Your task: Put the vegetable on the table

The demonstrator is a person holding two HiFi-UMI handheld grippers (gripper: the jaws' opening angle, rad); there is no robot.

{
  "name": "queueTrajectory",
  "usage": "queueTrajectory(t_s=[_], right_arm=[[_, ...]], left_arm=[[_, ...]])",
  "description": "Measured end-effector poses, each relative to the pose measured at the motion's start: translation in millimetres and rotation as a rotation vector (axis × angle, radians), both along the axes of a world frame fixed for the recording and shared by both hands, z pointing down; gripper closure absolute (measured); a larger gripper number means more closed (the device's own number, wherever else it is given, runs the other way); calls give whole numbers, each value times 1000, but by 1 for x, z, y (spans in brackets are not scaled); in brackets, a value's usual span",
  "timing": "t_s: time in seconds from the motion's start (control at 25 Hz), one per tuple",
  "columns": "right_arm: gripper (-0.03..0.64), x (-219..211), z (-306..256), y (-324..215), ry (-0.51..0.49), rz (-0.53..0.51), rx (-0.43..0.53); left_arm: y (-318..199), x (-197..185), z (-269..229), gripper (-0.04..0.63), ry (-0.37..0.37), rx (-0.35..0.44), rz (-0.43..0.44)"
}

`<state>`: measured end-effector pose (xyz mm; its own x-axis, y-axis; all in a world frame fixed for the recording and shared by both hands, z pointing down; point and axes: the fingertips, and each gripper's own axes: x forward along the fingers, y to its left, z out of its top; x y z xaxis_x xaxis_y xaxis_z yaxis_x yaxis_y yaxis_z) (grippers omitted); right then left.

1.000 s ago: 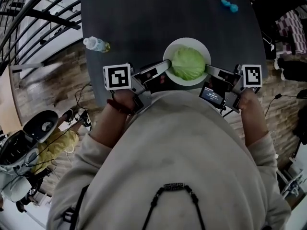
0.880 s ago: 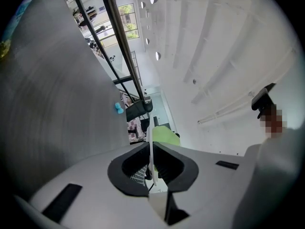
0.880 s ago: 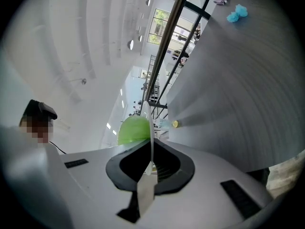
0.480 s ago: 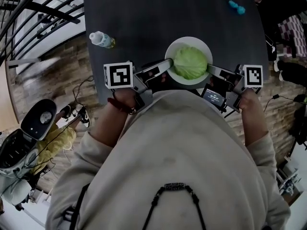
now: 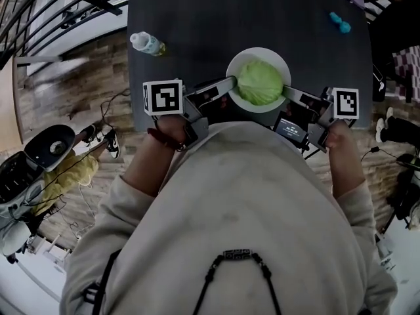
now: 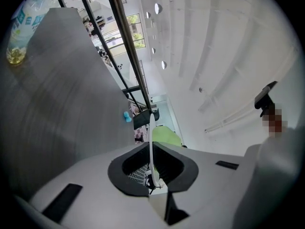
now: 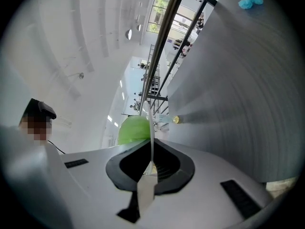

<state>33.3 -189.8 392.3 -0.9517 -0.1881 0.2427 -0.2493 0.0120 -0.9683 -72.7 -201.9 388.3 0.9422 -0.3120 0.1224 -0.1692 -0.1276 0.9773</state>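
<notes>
Holding a white bowl (image 5: 258, 51) by its rim from both sides, the person has a green cabbage (image 5: 260, 82) sitting in it, so the vegetable is in the bowl, not yet on the surface itself. The left gripper (image 5: 228, 83) is clamped on the bowl's left rim and the right gripper (image 5: 287, 92) on the right rim. Each gripper view shows that thin white edge squeezed between the jaws. The bowl hangs over the near edge of the dark worktop (image 5: 216, 18), close to the person's chest — whether its base touches down can't be told. A water bottle (image 5: 147, 43) and a small blue thing (image 5: 340, 22) sit well apart from it, so the spot looks free. Probably left to do: set it down properly, then release both sides — the carry looks mostly done.
</notes>
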Motion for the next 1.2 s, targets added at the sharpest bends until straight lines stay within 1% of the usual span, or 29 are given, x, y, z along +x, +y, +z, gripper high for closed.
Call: queueTrajectory(t_s=[0.08,0.24,0.36,0.48,0.64,0.76,0.84,0.96,1.08,1.2], right_arm=[[591,0,2,1,-5,-12,-3],[591,4,7,-3,-3,-33,-4],[591,5,12,-7,-6,-40,-12],[591,4,16,-12,-13,-46,-17],[591,4,22,-10,-11,-53,-20],[591,-1,24,-17,-15,-57,-26],[592,-2,26,-17,-20,-55,-37],[592,-1,33,-22,-31,-61,-34],[592,-1,40,-22,-41,-69,-38],[591,-2,44,-23,-42,-67,-51]], left_arm=[[3,1,1,571,3,-21,-15],[2,3,7,571,-19,-29,-26],[-3,4,12,571,-32,-16,-31],[-5,5,15,571,-26,-44,-48],[-3,5,20,571,-40,-39,-50],[-11,0,23,572,-62,-25,-49],[-12,-2,23,572,-57,-30,-59],[-14,0,29,572,-42,-64,-83],[-14,1,37,572,-62,-59,-85],[-15,1,39,572,-58,-69,-86]])
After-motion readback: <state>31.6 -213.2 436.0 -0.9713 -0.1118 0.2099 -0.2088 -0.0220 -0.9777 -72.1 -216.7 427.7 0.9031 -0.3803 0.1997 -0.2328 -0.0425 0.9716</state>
